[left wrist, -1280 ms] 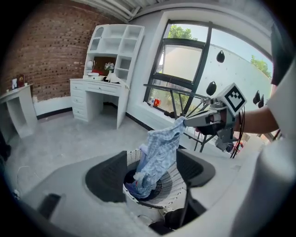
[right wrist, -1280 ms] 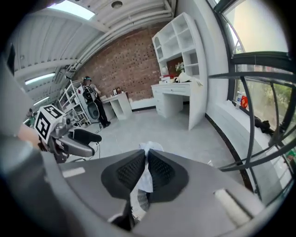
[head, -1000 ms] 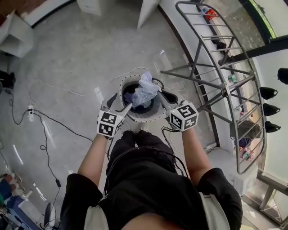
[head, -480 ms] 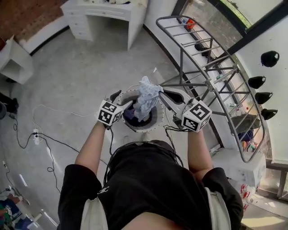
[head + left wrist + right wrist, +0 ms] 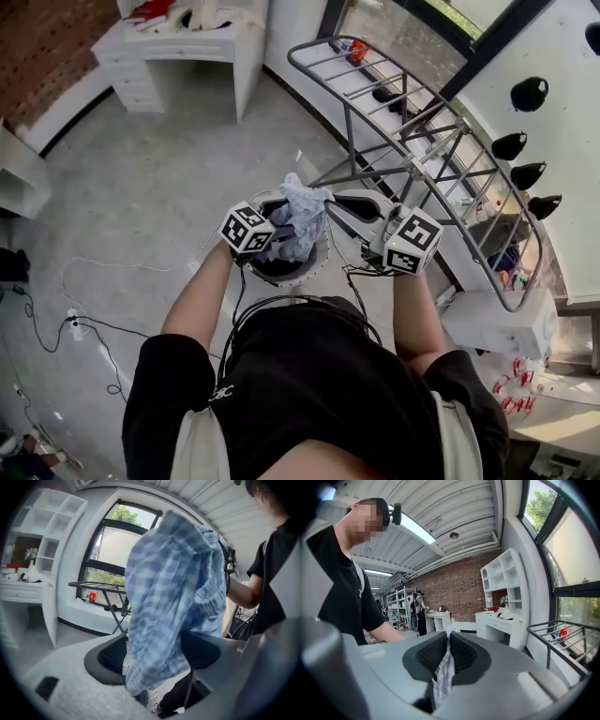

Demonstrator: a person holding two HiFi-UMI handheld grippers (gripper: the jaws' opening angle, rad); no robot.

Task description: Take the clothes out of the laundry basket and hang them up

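A blue checked garment (image 5: pixel 298 220) hangs bunched above the round laundry basket (image 5: pixel 314 270), between my two grippers. My right gripper (image 5: pixel 325 202) reaches in from the right and is shut on the garment's top edge; in the right gripper view the cloth (image 5: pixel 442 679) is pinched between the ribbed pads of the right gripper (image 5: pixel 447 651). My left gripper (image 5: pixel 277 231) comes in from the left. Its jaws have just been opening and stand wide, with the garment (image 5: pixel 173 592) hanging loosely between them at the left gripper (image 5: pixel 154 654). The grey drying rack (image 5: pixel 427 141) stands to the right.
A white desk (image 5: pixel 178 47) with things on it stands at the back left. Cables (image 5: pixel 84 323) trail on the floor at the left. Dark round objects (image 5: pixel 525 94) hang on the wall beyond the rack. The rack (image 5: pixel 101 588) sits by the window.
Both grippers have risen, lifting the garment out of the basket. The left gripper has swung in toward the cloth and its jaws have spread around it.
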